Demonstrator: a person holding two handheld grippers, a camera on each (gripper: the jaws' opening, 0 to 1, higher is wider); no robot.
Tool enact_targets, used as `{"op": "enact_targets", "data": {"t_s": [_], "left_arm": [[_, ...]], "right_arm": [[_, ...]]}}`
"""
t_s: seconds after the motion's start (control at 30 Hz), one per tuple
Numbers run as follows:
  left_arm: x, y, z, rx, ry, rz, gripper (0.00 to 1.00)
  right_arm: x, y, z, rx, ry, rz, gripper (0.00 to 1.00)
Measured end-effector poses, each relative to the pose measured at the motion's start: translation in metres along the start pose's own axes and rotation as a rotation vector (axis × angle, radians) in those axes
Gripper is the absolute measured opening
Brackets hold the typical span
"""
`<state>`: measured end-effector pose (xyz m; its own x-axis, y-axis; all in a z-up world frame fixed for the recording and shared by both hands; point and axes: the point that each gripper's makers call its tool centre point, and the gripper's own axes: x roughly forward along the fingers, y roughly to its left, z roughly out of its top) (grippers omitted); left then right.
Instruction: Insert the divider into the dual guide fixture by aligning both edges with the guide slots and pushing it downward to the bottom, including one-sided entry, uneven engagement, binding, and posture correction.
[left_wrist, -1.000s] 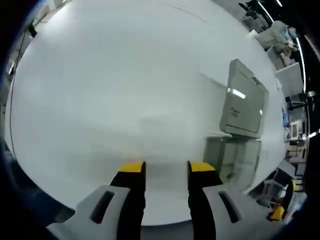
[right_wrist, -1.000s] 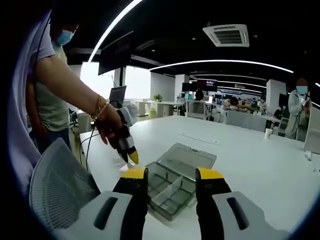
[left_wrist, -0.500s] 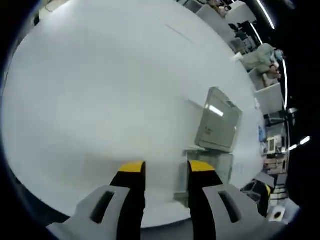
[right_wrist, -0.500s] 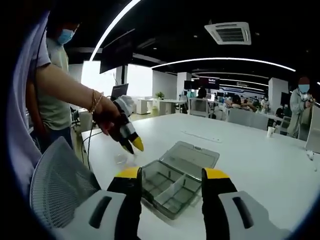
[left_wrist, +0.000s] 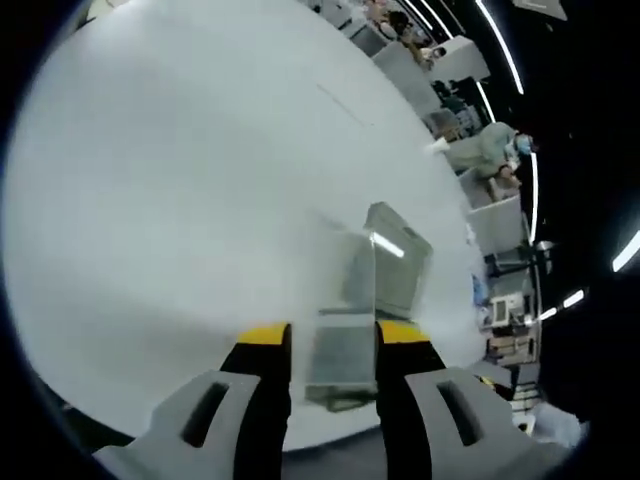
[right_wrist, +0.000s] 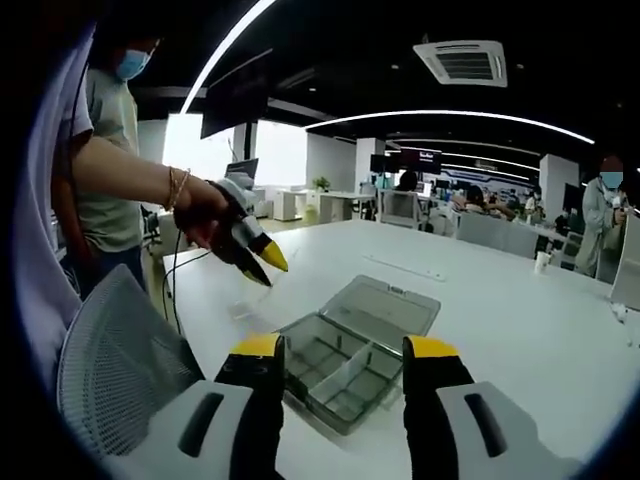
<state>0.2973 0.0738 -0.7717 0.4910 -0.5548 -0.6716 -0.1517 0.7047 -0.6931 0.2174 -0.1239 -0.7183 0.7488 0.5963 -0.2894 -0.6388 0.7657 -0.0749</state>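
In the right gripper view, the right gripper (right_wrist: 343, 349) hangs spread and empty just above the near edge of a clear box (right_wrist: 355, 352) lying open on the white counter (right_wrist: 520, 330), its lid flat behind it. Beyond, at the left, a hand holds the left gripper (right_wrist: 262, 266). In the left gripper view, its jaws are apart around a clear divider (left_wrist: 345, 310); whether they pinch it, I cannot tell.

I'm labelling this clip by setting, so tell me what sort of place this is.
Most likely an open-plan office or lab. Long white table, ceiling air-conditioning vent with strip lights, and people seated at desks behind. On the table sits a clear compartment box with its lid open.
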Motion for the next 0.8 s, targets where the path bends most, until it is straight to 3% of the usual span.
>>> {"op": "enact_targets", "data": {"t_s": [0.43, 0.63, 0.8], "left_arm": [[0.001, -0.055, -0.026, -0.012, 0.012, -0.205, 0.3], [0.009, -0.082, -0.04, -0.041, 0.026, -0.313, 0.3], [0.018, -0.092, -0.049, -0.044, 0.05, -0.349, 0.3]], "right_arm": [[0.0, 0.005, 0.005, 0.018, -0.006, 0.025, 0.41], [0.002, 0.007, 0.018, 0.096, -0.015, 0.034, 0.37], [0.004, 0.009, 0.03, 0.145, -0.004, 0.049, 0.3]]}}
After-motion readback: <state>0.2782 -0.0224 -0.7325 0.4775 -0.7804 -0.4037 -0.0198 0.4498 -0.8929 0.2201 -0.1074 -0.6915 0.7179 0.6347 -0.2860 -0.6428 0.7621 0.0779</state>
